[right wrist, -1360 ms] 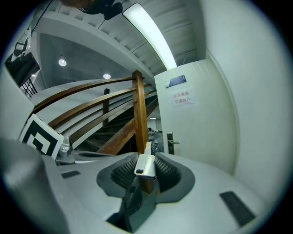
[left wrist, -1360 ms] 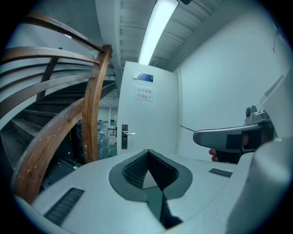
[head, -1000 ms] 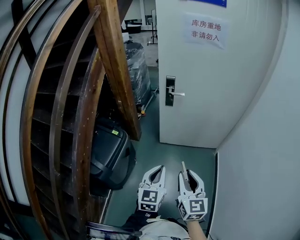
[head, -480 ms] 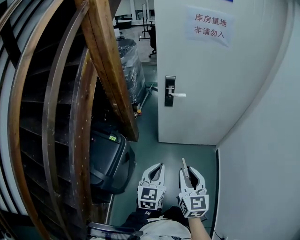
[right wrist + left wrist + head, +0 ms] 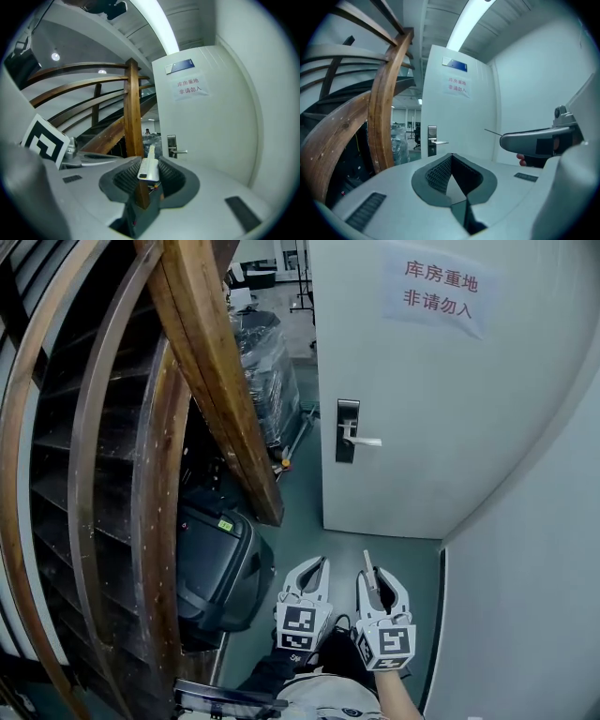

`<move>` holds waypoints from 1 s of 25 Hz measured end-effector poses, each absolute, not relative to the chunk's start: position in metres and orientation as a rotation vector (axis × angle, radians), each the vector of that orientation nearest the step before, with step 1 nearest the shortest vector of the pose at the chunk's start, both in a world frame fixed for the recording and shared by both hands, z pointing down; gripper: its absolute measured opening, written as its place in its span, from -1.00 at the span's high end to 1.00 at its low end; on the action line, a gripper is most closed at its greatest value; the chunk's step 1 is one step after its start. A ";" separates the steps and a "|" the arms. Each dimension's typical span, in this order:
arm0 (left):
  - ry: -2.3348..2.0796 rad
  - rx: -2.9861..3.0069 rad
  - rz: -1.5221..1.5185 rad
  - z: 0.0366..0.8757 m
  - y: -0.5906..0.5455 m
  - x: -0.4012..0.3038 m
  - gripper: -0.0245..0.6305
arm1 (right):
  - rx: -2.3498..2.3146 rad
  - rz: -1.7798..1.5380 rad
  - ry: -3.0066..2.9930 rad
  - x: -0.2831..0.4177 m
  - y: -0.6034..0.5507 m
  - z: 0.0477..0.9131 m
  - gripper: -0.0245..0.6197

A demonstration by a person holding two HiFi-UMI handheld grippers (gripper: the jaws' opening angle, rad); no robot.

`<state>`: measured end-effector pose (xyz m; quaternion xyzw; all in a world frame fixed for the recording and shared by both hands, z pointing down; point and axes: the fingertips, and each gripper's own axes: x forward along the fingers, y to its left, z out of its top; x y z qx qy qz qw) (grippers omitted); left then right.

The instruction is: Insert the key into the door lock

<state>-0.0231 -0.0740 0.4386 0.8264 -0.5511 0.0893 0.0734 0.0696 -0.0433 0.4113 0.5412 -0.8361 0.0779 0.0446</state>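
Observation:
A white door (image 5: 450, 409) stands ahead with a black lock plate and silver lever handle (image 5: 349, 432), also seen small in the left gripper view as the lock (image 5: 432, 139) and in the right gripper view as the lock (image 5: 172, 146). My right gripper (image 5: 378, 589) is shut on a white-handled key (image 5: 149, 166), whose blade (image 5: 367, 568) points toward the door. Beside it, my left gripper (image 5: 310, 579) is shut with nothing in it. Both grippers hang low, well short of the door.
A curved wooden stair rail (image 5: 211, 381) and dark steps fill the left. A black case (image 5: 211, 563) sits under the stairs, with wrapped goods (image 5: 267, 371) behind. A white wall (image 5: 534, 596) closes the right side. A paper notice (image 5: 441, 292) hangs on the door.
The view has shifted closer to the door and slightly left; the lock now sits a little farther right in the frame. Both grippers keep their pose, key still held.

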 end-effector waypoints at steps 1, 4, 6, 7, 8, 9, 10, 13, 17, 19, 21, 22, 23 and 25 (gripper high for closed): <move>-1.667 2.477 0.273 0.439 -0.086 -0.021 0.91 | 1.643 0.233 -2.568 0.070 -0.055 0.410 0.56; -1.715 2.454 0.255 0.436 -0.123 -0.016 0.91 | 1.606 0.221 -2.614 0.074 -0.090 0.406 0.56; -1.748 2.442 0.264 0.435 -0.143 -0.011 0.91 | 1.581 0.229 -2.631 0.077 -0.110 0.406 0.56; -1.765 2.435 0.274 0.434 -0.152 -0.009 0.91 | 1.570 0.234 -2.635 0.079 -0.120 0.407 0.56; -1.779 2.426 0.283 0.434 -0.160 -0.007 0.91 | 1.559 0.237 -2.638 0.081 -0.129 0.408 0.56; -1.788 2.418 0.288 0.435 -0.168 -0.006 0.91 | 1.548 0.239 -2.641 0.082 -0.138 0.409 0.56; -1.792 2.410 0.291 0.437 -0.175 -0.005 0.91 | 1.536 0.239 -2.643 0.082 -0.147 0.411 0.56; -1.794 2.383 0.306 0.446 -0.194 -0.005 0.91 | 1.501 0.252 -2.643 0.081 -0.171 0.421 0.56; -1.810 2.342 0.318 0.457 -0.211 -0.009 0.91 | 1.478 0.294 -2.619 0.078 -0.195 0.439 0.56; -1.820 2.327 0.314 0.460 -0.220 -0.013 0.91 | 1.474 0.308 -2.603 0.076 -0.206 0.446 0.56; -1.816 2.324 0.313 0.464 -0.230 -0.017 0.91 | 1.468 0.312 -2.595 0.071 -0.218 0.452 0.56; -1.810 2.323 0.316 0.468 -0.235 -0.018 0.91 | 1.463 0.311 -2.594 0.068 -0.223 0.456 0.56; -1.800 2.322 0.320 0.474 -0.240 -0.020 0.91 | 1.461 0.309 -2.594 0.065 -0.228 0.459 0.56; -1.786 2.325 0.324 0.484 -0.250 -0.024 0.91 | 1.467 0.304 -2.590 0.060 -0.238 0.467 0.56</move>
